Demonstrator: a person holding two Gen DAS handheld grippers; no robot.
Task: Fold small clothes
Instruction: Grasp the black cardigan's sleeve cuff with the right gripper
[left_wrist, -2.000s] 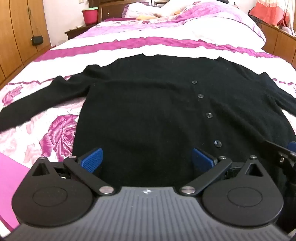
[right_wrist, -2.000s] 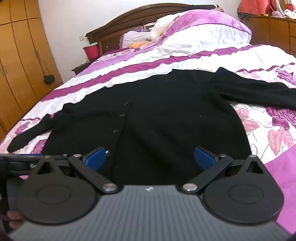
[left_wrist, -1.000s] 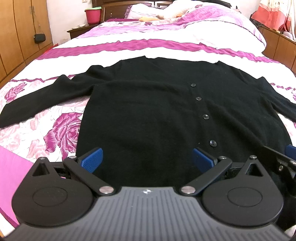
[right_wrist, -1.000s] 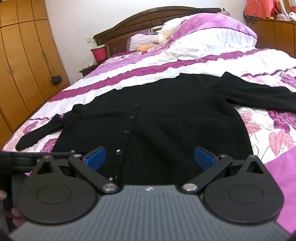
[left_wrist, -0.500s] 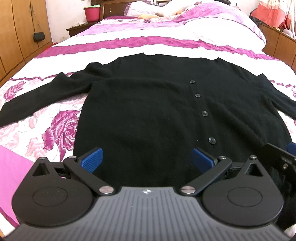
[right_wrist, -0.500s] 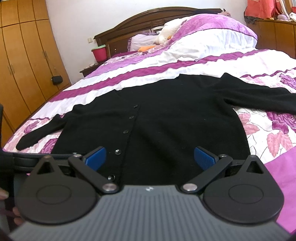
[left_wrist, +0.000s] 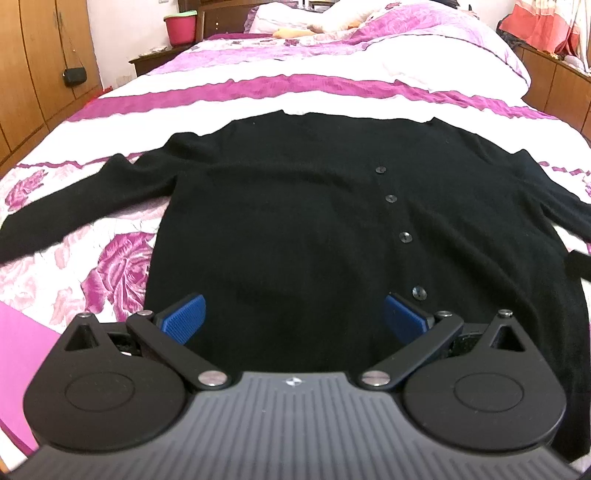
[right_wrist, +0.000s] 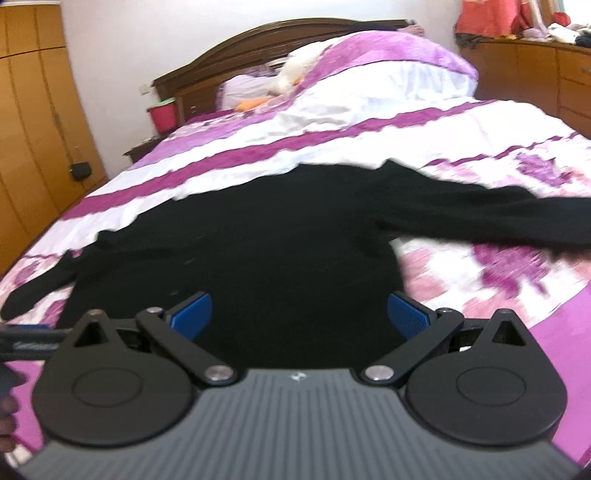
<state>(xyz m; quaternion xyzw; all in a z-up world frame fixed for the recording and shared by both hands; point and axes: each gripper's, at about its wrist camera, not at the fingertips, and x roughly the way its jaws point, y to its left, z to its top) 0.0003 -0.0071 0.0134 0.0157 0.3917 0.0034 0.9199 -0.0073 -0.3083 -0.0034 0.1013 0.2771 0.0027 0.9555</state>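
Observation:
A black buttoned cardigan lies flat on the bed, front up, both sleeves spread out to the sides. It also shows in the right wrist view, blurred. My left gripper is open and empty, above the cardigan's near hem, left of the button row. My right gripper is open and empty, over the hem near the cardigan's right side edge. The right sleeve runs off to the right.
The bed has a white and magenta floral cover. Pillows and a folded quilt lie at the head by the wooden headboard. Wardrobes stand to the left, a wooden dresser to the right. A pink bucket sits on the nightstand.
My right gripper has swung to the right, so the cardigan's body and right sleeve shifted left in its view, which is now blurred. My left gripper barely moved. Both stay open.

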